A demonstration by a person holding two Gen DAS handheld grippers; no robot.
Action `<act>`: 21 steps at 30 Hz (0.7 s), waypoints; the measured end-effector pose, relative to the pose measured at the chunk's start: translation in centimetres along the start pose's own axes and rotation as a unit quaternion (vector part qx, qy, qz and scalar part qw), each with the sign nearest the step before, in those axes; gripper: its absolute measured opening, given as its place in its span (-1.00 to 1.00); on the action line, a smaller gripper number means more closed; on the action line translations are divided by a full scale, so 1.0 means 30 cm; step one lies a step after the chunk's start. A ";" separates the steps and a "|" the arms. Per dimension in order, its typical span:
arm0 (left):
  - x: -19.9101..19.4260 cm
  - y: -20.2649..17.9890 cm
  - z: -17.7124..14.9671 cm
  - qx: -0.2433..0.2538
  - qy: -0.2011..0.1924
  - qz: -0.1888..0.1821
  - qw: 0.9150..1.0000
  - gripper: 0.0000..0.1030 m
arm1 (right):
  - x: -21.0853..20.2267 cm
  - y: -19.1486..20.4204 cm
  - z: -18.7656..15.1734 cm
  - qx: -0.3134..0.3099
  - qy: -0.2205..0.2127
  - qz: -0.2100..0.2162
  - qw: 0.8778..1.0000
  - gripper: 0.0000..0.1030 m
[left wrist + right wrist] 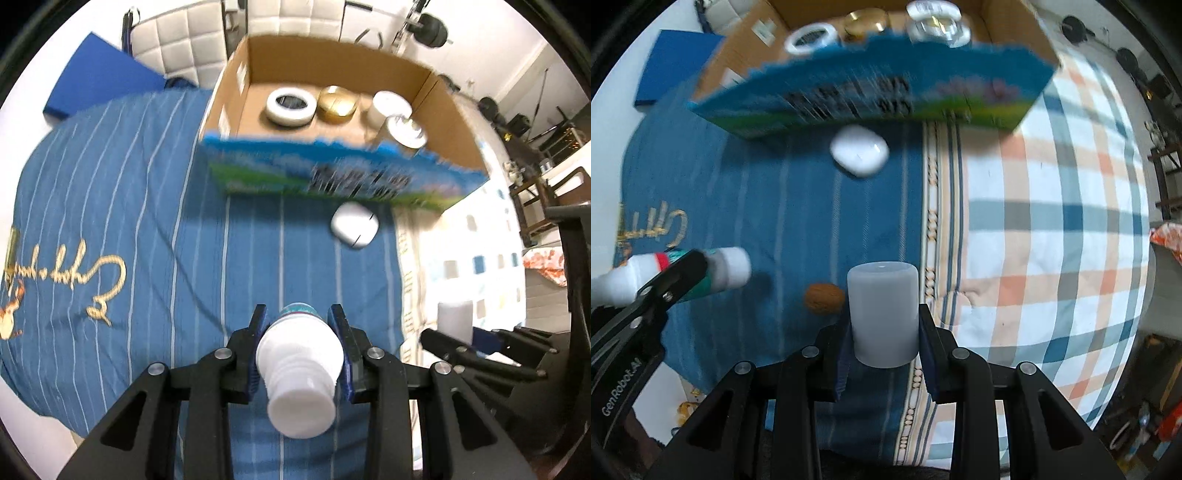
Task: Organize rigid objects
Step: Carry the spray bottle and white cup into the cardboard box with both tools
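My left gripper (298, 321) is shut on a small white plastic bottle (299, 373) with a green and red label, held above the blue striped cloth (147, 221). That bottle (727, 267) and the left gripper's fingers (679, 273) also show at the left of the right wrist view. My right gripper (884, 317) is shut on a grey-white cylinder (882, 314), lifted off the cloth; the cylinder (455, 317) also appears at the right of the left wrist view. Ahead stands an open cardboard box (332, 59) with a blue printed front (332, 173).
Inside the box lie a white ring (291, 107), a gold lid (338, 103) and white jars (391, 107). A white earbud case (858, 149) rests in front of the box, a walnut (824, 293) below the cylinder. A checked cloth (1052, 221) covers the right side.
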State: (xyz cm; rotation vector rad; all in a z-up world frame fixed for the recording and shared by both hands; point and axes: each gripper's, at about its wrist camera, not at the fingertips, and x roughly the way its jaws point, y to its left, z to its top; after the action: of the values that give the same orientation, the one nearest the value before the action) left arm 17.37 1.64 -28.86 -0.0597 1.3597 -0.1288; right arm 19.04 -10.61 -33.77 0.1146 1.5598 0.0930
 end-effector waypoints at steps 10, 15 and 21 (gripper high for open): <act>-0.193 -0.031 0.197 0.010 -0.074 -0.029 0.997 -0.42 | -0.259 0.023 0.177 -0.010 -0.085 0.039 0.996 -0.34; -0.270 -0.031 0.323 0.017 -0.096 -0.044 0.994 -0.42 | -0.330 0.019 0.289 -0.005 -0.117 0.051 0.992 -0.34; -0.278 -0.009 0.504 0.016 -0.093 -0.064 0.994 -0.42 | -0.326 0.001 0.433 0.002 -0.130 0.059 0.990 -0.34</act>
State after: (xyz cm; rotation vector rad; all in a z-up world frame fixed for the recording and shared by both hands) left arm 30.45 1.95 -17.57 -0.1286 1.1679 -0.2474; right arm 31.95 -12.06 -23.96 0.2138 1.2917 0.1627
